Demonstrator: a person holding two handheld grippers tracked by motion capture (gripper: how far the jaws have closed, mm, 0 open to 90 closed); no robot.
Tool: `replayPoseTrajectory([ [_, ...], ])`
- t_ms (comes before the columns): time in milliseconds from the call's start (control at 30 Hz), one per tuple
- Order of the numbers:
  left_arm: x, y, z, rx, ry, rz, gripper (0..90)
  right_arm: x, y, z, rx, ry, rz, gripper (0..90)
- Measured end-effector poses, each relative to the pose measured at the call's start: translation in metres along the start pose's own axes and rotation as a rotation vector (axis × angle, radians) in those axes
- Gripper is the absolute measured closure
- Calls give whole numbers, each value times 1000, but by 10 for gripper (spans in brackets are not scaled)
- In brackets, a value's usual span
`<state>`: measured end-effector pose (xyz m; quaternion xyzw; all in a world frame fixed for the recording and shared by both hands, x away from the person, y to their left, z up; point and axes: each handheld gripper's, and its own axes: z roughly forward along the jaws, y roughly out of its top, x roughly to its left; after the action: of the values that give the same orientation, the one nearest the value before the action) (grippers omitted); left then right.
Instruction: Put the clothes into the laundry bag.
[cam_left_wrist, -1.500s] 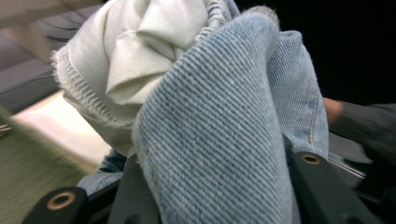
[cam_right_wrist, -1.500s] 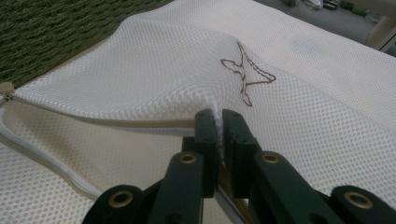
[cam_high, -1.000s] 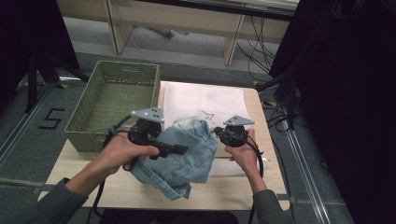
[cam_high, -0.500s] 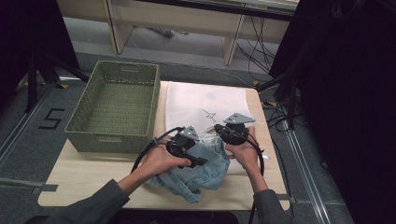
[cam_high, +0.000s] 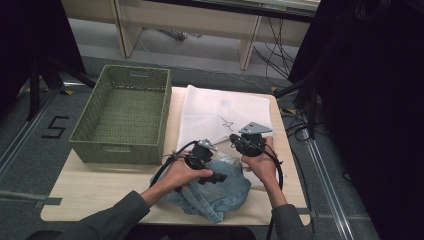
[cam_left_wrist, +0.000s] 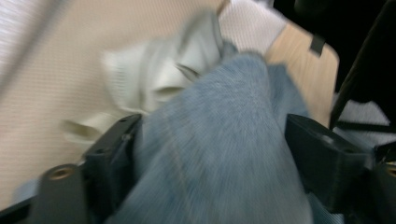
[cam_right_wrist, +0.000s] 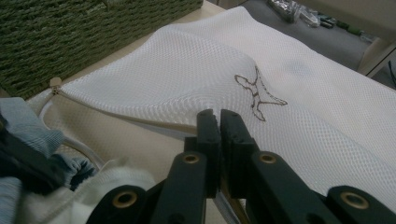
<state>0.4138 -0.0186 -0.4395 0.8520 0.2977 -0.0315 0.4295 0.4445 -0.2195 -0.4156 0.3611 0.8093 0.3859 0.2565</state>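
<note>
Crumpled blue denim jeans (cam_high: 212, 192) lay at the table's near edge, just short of the white mesh laundry bag (cam_high: 220, 112). Left gripper (cam_left_wrist: 210, 154) jaws had just been opening, denim between them. Right gripper (cam_right_wrist: 219, 122), pressed together, pinched the bag's rim beyond the jeans.

**Workbench on a grey floor**

A light wooden table (cam_high: 90, 187) is set on grey flooring (cam_high: 30, 125) marked with a black "5" (cam_high: 54, 127). Pale wooden furniture legs (cam_high: 125, 30) and loose cables (cam_high: 272, 37) are seen behind; dark drapes (cam_high: 370, 100) are hung at the sides.
</note>
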Motion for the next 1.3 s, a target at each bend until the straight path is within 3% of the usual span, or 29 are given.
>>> replayPoseTrajectory([
  [33,2,2,-14,-16,-3,-3,186,0,0,1,-6,-7,-1,878],
  [67,2,2,-14,-16,-3,-3,183,0,0,1,-6,-7,-1,878],
  [133,11,5,-40,-58,16,2,183,1,0,1,-10,-13,2,878],
  [167,11,5,-40,-58,16,2,184,1,0,1,-10,-13,2,878],
  [233,24,8,-59,-90,75,-7,190,1,0,2,-1,-9,-2,878],
  [267,24,8,-59,-90,75,-7,197,1,0,2,-1,-9,-2,878],
  [333,38,14,-65,-75,179,44,227,2,1,1,0,-10,2,878],
  [400,47,18,-59,-38,231,82,263,2,1,1,9,1,14,878],
  [500,52,22,-49,-4,241,98,270,2,2,1,10,-1,14,878],
  [533,56,24,-37,19,293,141,271,2,2,0,10,0,12,878],
  [567,56,24,-37,19,293,141,274,1,3,0,4,0,-2,878],
  [600,59,26,-23,37,309,152,275,1,3,0,-3,-8,-9,878],
  [667,59,26,-16,35,317,169,280,1,3,0,-2,-7,-12,878],
  [733,59,28,3,31,341,191,288,2,3,1,-12,-17,-6,878],
  [767,59,28,3,31,341,191,313,2,3,1,-12,-17,-6,878],
  [800,58,29,10,39,341,200,380,3,3,1,-5,-13,-3,878],
  [833,58,31,17,63,361,237,458,3,3,1,-7,-14,-12,878],
  [867,58,31,17,63,361,237,566,3,3,1,-7,-14,-12,878],
  [900,59,31,20,62,381,252,566,3,3,1,-9,-15,-12,878],
  [933,61,32,19,45,382,248,756,3,3,1,-12,-15,-15,878],
  [1033,62,33,11,39,374,263,846,5,2,-1,-1,-5,-4,876],
  [1067,61,33,2,38,369,274,849,7,2,-2,-9,8,-21,867],
  [1100,61,33,2,38,369,274,850,8,3,-3,-7,17,-15,844],
  [1133,63,33,-10,40,359,275,851,10,4,-4,-9,35,-4,790],
  [1200,64,33,-15,37,354,269,850,19,6,-11,19,132,46,649],
  [1233,68,34,-25,27,333,261,849,25,8,-13,-3,168,16,582],
  [1300,69,35,-28,20,321,255,848,39,11,-17,-2,245,15,486],
])
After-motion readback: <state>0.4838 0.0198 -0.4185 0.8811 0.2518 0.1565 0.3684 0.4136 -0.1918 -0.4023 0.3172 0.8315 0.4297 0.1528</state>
